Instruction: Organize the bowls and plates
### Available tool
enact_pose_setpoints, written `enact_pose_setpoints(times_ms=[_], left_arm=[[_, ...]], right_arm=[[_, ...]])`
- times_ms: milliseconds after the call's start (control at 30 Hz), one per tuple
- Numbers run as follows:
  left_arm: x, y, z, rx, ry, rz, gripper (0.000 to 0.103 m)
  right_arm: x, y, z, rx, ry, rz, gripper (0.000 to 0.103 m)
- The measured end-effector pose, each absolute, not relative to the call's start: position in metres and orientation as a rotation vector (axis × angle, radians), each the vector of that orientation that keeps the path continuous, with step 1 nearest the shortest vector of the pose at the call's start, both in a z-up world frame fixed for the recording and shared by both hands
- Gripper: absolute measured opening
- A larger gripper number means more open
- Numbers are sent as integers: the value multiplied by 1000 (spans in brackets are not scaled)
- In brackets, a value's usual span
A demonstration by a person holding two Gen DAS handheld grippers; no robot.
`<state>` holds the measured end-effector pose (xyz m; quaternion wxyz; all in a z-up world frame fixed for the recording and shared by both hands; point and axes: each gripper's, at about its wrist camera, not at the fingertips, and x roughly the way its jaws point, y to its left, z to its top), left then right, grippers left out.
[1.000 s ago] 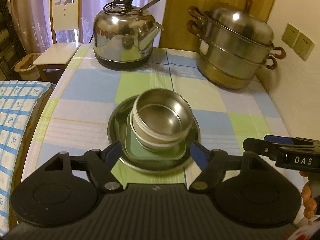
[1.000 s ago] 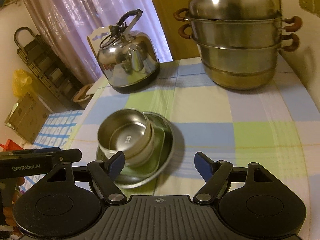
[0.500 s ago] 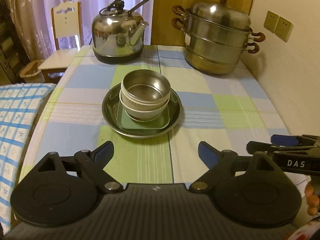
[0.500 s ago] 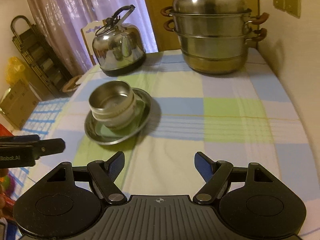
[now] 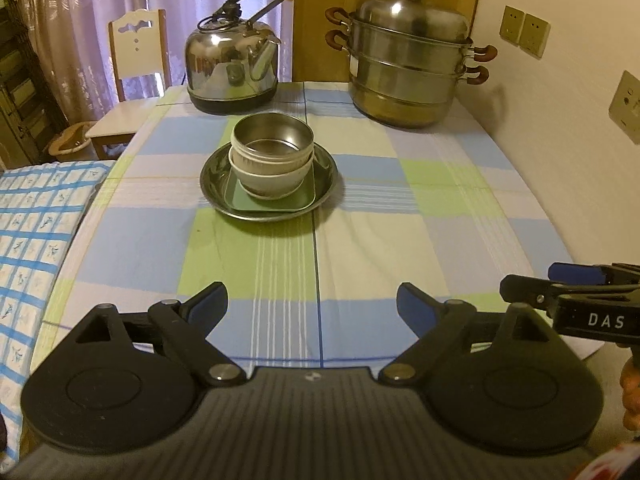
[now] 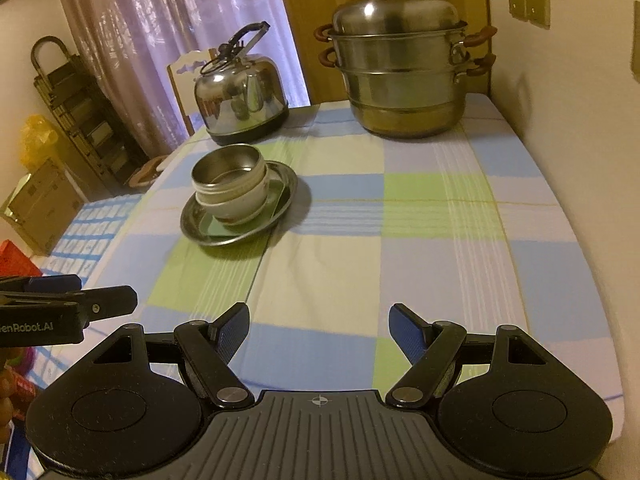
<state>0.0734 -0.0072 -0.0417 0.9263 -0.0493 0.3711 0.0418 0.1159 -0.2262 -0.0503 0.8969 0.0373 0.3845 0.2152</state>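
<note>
A steel bowl sits nested in a white bowl. Both stand on a green square plate, which lies in a round steel plate on the checked tablecloth. The stack also shows in the right wrist view: steel bowl, white bowl, steel plate. My left gripper is open and empty, well short of the stack near the table's front edge. My right gripper is open and empty, to the right of and nearer than the stack.
A steel kettle stands at the back left and a stacked steamer pot at the back right. A wall with sockets runs along the right. A chair stands beyond the table's left corner.
Both grippers have drawn back from the stack toward the table's front edge. The stack of bowls and plates has stayed in place.
</note>
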Motion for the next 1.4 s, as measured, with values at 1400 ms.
enact_pose_setpoints(times_ms=[1400], left_arm=[[16,-44,-49,-99,768,43,90]], right_arm=[[53,-252,-49,89,807,447,77]])
